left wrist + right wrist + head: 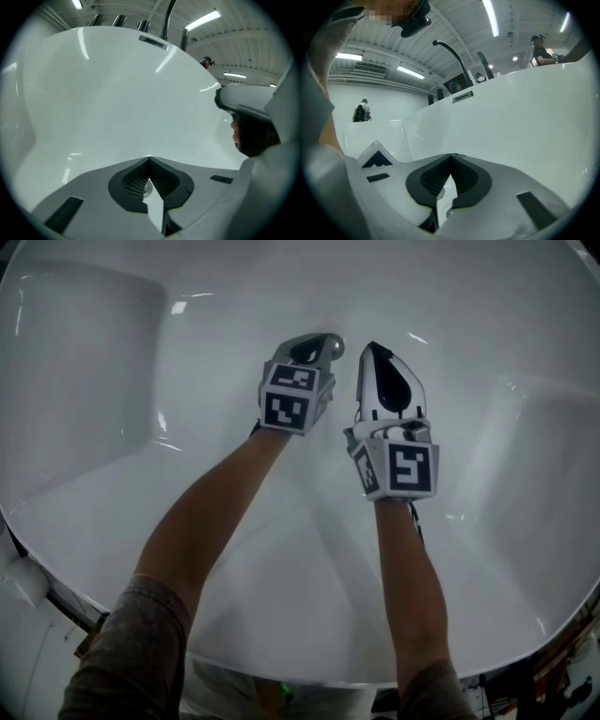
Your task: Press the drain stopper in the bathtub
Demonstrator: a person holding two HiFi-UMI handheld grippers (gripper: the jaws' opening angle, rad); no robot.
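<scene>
The white bathtub [187, 427] fills the head view. A round chrome drain stopper [334, 340] shows on its floor, partly hidden under the tip of my left gripper [323, 345]. That gripper is shut, with its tips resting on or just over the stopper; I cannot tell whether they touch. In the left gripper view a bit of the chrome stopper [147, 188] glints through the slit behind the shut left gripper [149, 159]. My right gripper [372, 349] hovers just right of the stopper, shut and holding nothing. Its jaws meet at the right gripper's [451, 155] tip.
A curved faucet [452, 54] and chrome fittings [119, 20] stand on the tub's far rim. The tub walls [525, 465] rise on both sides. People stand in the background [361, 111]. The left gripper's marker cube [375, 159] shows beside my right gripper.
</scene>
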